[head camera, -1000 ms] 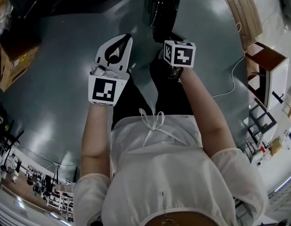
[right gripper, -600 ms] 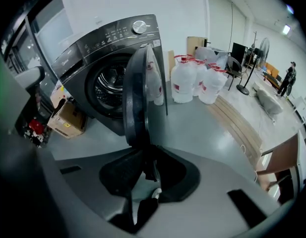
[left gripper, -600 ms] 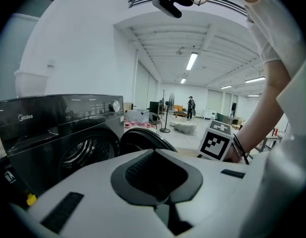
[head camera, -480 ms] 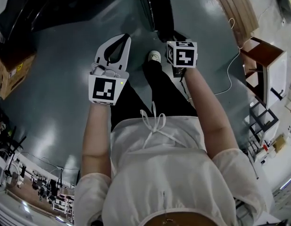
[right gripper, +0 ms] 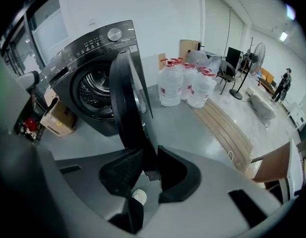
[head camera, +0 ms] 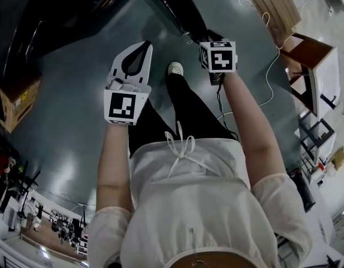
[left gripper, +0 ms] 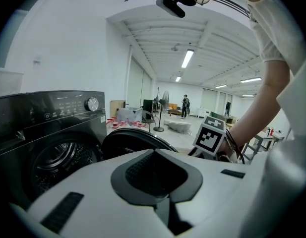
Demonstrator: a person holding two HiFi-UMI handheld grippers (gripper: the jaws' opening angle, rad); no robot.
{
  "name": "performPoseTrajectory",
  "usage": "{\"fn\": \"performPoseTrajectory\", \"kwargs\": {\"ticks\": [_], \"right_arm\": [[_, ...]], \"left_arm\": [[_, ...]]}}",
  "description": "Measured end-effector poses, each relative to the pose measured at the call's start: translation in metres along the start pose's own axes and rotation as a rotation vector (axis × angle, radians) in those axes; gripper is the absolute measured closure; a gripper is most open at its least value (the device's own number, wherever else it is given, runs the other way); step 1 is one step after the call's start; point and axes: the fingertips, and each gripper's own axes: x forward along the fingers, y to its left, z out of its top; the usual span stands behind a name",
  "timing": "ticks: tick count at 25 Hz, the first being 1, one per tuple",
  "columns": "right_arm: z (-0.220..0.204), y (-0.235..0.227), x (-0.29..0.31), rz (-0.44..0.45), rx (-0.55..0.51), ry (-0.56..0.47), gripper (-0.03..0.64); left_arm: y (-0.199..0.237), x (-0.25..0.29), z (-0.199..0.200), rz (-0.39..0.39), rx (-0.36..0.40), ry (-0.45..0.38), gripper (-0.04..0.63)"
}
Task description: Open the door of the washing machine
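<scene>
In the right gripper view the dark washing machine (right gripper: 93,68) stands with its drum uncovered, and its round door (right gripper: 127,98) is swung out, seen edge-on. My right gripper (right gripper: 147,168) is shut on the door's lower edge, which runs down between the two black pads. In the head view only that gripper's marker cube (head camera: 219,56) shows, against the dark door (head camera: 172,7). My left gripper (head camera: 145,44) is held beside it over the floor, shut and empty. From the left gripper (left gripper: 155,155), the machine (left gripper: 48,128) and the door (left gripper: 135,142) lie ahead.
Several large water bottles (right gripper: 185,86) and a cardboard box (right gripper: 58,120) flank the machine. Wooden planks (head camera: 272,1) lie on the floor at the right, near a white cable (head camera: 266,94) and a wooden cabinet (head camera: 314,71). The person's white shoe (head camera: 175,68) is between the grippers.
Both grippers have travelled across the floor together. The door has swung further out with the right gripper still on its edge. A white shoe has come into view.
</scene>
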Motion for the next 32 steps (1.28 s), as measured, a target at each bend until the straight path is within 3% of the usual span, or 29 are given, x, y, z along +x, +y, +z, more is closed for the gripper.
{"fn": "performPoseTrajectory", "kwargs": {"ticks": [4, 10, 15, 21, 25, 29, 32], "right_arm": [[0.01, -0.028, 0.003, -0.006, -0.013, -0.015, 0.534], [0.025, -0.07, -0.001, -0.03, -0.035, -0.032, 0.529], [0.034, -0.099, 0.004, -0.059, -0.006, -0.049, 0.525], [0.047, -0.121, 0.006, -0.088, -0.02, -0.072, 0.525], [0.054, -0.132, 0.006, -0.1, 0.031, -0.081, 0.526], [0.056, -0.133, 0.004, -0.111, 0.048, -0.072, 0.549], [0.058, -0.13, -0.007, -0.15, 0.023, -0.076, 0.609]], "left_arm": [[-0.008, 0.026, 0.006, -0.025, 0.007, 0.038, 0.574], [-0.017, 0.059, 0.023, -0.028, 0.027, -0.02, 0.574], [-0.021, 0.073, 0.024, -0.049, 0.0, 0.06, 0.574], [-0.022, 0.088, 0.029, -0.06, 0.005, 0.051, 0.574], [-0.021, 0.088, 0.025, -0.059, -0.008, 0.055, 0.574], [-0.016, 0.081, 0.025, -0.044, -0.015, 0.027, 0.574], [-0.01, 0.073, 0.03, -0.02, -0.017, -0.012, 0.574]]}}
